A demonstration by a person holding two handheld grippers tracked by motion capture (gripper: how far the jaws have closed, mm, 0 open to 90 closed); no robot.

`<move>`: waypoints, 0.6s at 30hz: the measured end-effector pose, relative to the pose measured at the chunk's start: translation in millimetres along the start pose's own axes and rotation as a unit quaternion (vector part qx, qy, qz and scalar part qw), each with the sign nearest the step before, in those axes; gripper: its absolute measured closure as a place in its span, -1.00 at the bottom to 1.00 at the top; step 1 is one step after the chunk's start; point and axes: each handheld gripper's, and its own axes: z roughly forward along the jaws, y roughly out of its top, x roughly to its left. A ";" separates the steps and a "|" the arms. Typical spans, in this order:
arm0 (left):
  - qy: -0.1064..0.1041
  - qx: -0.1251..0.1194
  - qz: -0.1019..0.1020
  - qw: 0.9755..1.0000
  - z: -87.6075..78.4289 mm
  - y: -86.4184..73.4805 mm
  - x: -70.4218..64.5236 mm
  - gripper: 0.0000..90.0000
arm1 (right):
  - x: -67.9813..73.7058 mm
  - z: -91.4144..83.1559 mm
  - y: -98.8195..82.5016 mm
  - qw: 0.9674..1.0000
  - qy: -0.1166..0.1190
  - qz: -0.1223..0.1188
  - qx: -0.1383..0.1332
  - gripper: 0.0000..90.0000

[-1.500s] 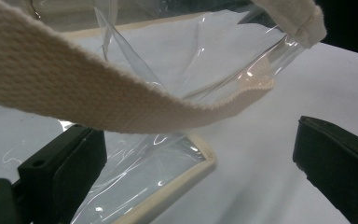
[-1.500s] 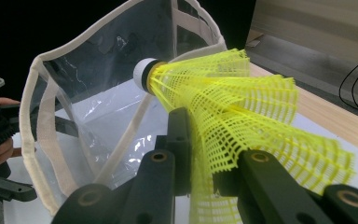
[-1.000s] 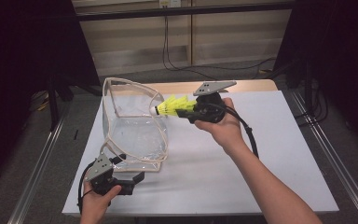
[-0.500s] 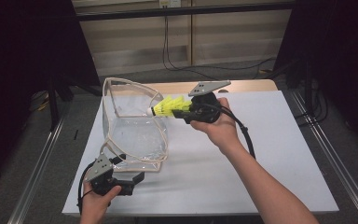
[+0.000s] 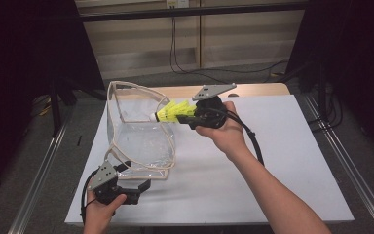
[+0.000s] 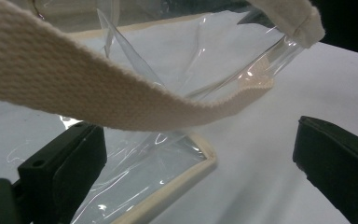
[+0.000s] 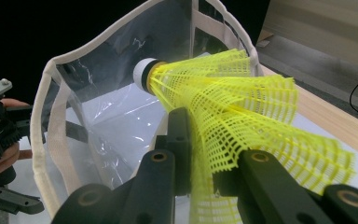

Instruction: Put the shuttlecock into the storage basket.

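Your right gripper [image 5: 187,117] pinches the yellow shuttlecock [image 5: 171,111] cork-first at the clear bag's [image 5: 141,141] rim, seemingly to drop it in, while your left gripper [image 5: 141,187] waits open beside the bag's near corner.

Shuttlecock [image 7: 242,116] skirt cut off by frame edge, squeezed part hidden between claw jaws.

The clear bag [image 5: 141,134] is standing open at the top, so there is room to go in. Its cloth strap [image 6: 98,98] is hanging across, just above the left gripper's [image 5: 143,186] open jaws.
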 end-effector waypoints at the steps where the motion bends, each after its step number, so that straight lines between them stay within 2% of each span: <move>1: 0.000 0.000 0.000 1.000 -0.1 0.0 0.1 -0.94 | 0.1 0.6 0.5 1.000 0.001 0.000 0.000 0.78; 18: 0.000 -0.001 -0.004 1.000 -0.4 -0.7 0.7 -0.94 | 7.0 13.3 8.2 1.000 0.007 -0.012 0.010 0.78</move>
